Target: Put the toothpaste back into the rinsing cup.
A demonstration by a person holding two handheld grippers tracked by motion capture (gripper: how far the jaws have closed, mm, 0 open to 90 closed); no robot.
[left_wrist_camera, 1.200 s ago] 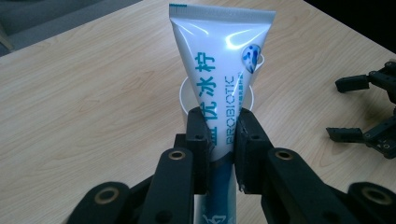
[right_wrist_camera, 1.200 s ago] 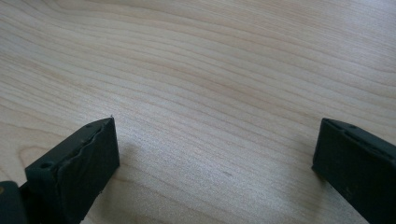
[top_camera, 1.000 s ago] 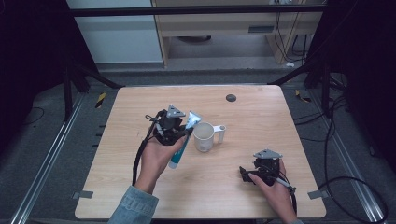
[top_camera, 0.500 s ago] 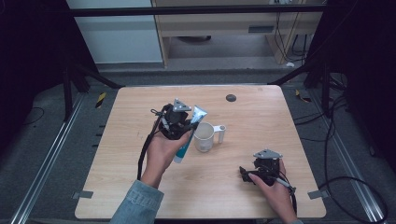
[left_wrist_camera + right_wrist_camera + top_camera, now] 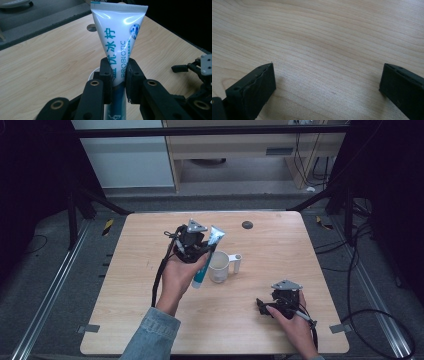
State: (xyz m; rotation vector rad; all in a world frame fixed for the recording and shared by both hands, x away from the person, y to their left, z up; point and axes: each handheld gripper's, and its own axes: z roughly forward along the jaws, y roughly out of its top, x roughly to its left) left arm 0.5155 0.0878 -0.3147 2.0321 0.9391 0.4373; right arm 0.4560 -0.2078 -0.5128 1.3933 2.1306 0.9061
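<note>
Toothpaste tube [image 5: 117,47] hung tilted over white cup [image 5: 219,266], pinched mid-body by left gripper [image 5: 117,75]. Smooth, soft tube likely to slip or swing, clip rim, tip cup. Right gripper [image 5: 327,82] spread, empty, resting on table [image 5: 280,245].

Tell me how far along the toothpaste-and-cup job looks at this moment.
Done: the left gripper has the toothpaste tube clamped between its jaws, lifted off the table. In hand: in the high view the tube hangs tilted, crimped end up, beside the white cup, its lower end by the rim. Left: probably setting the tube into the cup and letting go. The right gripper rests open near the table's front edge.
</note>
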